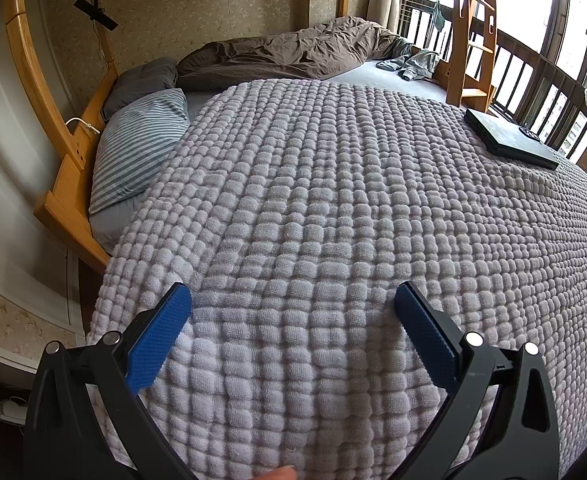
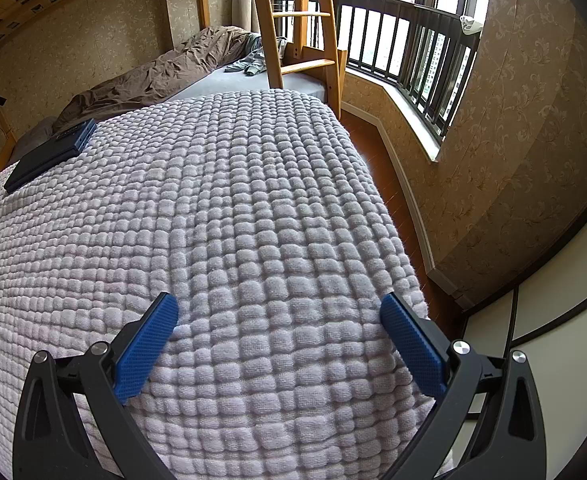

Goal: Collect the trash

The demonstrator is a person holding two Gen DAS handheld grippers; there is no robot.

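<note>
Blue-padded, the left gripper [image 1: 293,300] and right gripper [image 2: 279,308] both gape wide, holding nothing, over a pale waffle-textured blanket [image 1: 333,208]. No trash shows. A dark flat box [image 1: 509,138] lies ahead-right of the left gripper, ahead-left of the right.

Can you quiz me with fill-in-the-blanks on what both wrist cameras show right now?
1. Both the left hand-held gripper and the right hand-held gripper are ____.
2. The flat dark case lies on the textured ____.
3. The pillow nearest the wooden bed frame has a ____ pattern.
4. The crumpled brown duvet lies against the ____.

Missing words: open; blanket; striped; wall
</note>
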